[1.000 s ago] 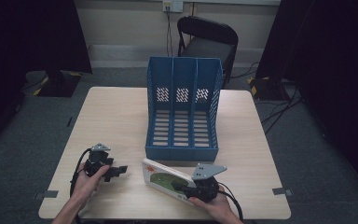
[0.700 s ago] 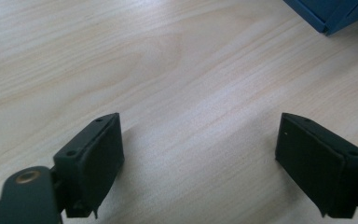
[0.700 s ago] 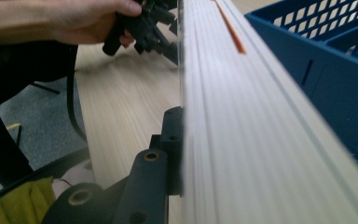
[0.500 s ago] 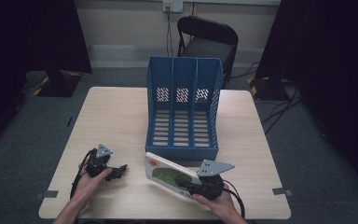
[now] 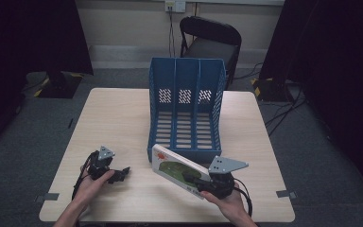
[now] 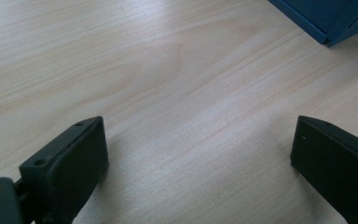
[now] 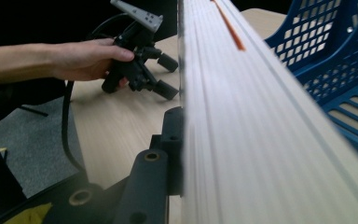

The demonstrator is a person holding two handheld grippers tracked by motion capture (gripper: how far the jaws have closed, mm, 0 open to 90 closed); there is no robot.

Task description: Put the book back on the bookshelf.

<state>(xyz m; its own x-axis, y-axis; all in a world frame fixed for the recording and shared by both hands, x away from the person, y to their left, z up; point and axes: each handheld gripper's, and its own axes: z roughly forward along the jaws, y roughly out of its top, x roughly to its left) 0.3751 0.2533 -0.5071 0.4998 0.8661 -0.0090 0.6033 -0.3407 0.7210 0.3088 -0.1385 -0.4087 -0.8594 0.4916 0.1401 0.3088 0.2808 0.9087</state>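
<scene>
One table (image 5: 123, 118); one blue rack (image 5: 186, 109) with three slots, all bare; one book (image 5: 177, 169), tilted, just before the rack, clamped by right gripper (image 5: 199, 183); left gripper (image 5: 120, 174) jaws wide apart, holding nothing, low over table.

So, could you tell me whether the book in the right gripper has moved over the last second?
Yes. The book has tipped flatter, its cover turned up, while its far corner stays near the front of the blue file rack.

Blue slotted file rack (image 5: 187, 109), green-illustrated white book (image 5: 177, 168), pale wood table (image 5: 113, 123).
</scene>
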